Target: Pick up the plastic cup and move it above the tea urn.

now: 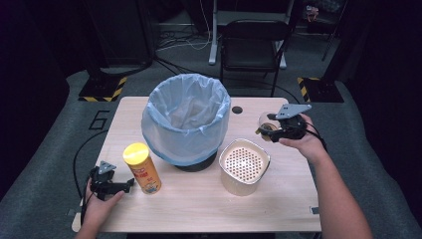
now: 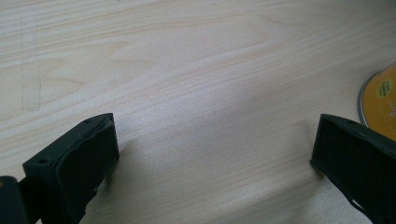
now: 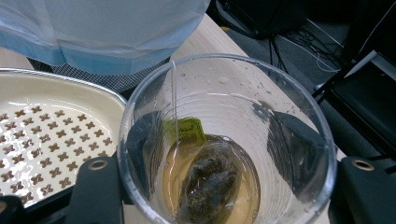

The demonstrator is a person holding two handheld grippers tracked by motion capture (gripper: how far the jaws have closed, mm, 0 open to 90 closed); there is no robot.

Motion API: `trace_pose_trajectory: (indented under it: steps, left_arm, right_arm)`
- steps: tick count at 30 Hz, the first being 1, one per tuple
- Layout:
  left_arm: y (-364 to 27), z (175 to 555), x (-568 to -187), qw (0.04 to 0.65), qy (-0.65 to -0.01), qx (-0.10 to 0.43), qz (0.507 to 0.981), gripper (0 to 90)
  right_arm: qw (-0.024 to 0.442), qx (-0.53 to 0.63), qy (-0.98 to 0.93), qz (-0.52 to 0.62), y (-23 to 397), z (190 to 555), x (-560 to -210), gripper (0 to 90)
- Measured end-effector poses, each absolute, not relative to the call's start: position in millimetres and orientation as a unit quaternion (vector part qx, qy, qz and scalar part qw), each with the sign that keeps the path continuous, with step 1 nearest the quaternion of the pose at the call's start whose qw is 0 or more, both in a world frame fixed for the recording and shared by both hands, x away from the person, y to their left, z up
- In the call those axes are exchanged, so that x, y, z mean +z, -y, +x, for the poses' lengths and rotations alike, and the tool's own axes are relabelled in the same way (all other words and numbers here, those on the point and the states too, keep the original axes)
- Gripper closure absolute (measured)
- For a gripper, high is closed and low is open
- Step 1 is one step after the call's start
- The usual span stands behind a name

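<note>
A clear plastic cup (image 3: 224, 116) holds a wet tea bag (image 3: 208, 184) in a little amber liquid, with a green tag (image 3: 187, 129) on a string. My right gripper (image 3: 229, 196) is shut on the cup, one black jaw on each side. From above, the cup (image 1: 265, 121) and right gripper (image 1: 268, 128) hang at the table's right, beside the bin. My left gripper (image 1: 127, 185) rests low at the front left, open, with only bare wood between its jaws (image 2: 215, 158). A yellow-lidded chips can (image 1: 142, 168) stands upright just right of it; its base (image 2: 380, 100) shows at the edge.
A bin lined with a pale blue bag (image 1: 185, 119) stands mid-table, open at the top. A cream perforated strainer basket (image 1: 244, 164) sits at the front right, close under the cup (image 3: 42, 135). The wooden table (image 1: 199, 204) ends near the right gripper. A black chair (image 1: 254, 45) stands behind.
</note>
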State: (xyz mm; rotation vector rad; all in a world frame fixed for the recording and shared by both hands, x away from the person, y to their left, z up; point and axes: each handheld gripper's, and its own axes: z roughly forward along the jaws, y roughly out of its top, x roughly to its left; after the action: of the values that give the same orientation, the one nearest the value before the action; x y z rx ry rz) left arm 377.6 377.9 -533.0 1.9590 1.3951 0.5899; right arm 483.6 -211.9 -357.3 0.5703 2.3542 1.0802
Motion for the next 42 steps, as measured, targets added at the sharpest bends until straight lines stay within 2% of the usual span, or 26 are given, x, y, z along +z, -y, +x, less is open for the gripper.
trace_pose_trajectory:
  steps: [9, 11, 14, 32, 42]
  left_arm:
    - [-378.0, 377.6, -533.0, 0.327, -0.532, 0.225, 0.748, 0.4]
    - [-377.8, 377.6, -533.1, 0.327, -0.533, 0.225, 0.747, 0.4]
    - [-377.8, 377.6, -533.1, 0.328, -0.533, 0.224, 0.747, 0.4]
    - [-378.0, 377.6, -533.0, 0.326, -0.532, 0.225, 0.748, 0.4]
    - [-378.0, 377.6, -533.0, 0.326, -0.532, 0.225, 0.748, 0.4]
  right_arm:
    - [0.278, 0.379, -0.869, 0.156, 198.1, 474.1, -351.5, 36.4]
    - [0.313, 0.364, -0.869, 0.118, 191.9, 466.2, -350.9, 36.4]
    - [0.332, 0.358, -0.868, 0.091, 187.0, 460.2, -351.7, 36.4]
    - [0.374, 0.329, -0.866, 0.041, 170.0, 448.5, -356.4, 36.8]
    - [0.377, 0.323, -0.868, 0.027, 166.5, 442.9, -357.7, 36.9]
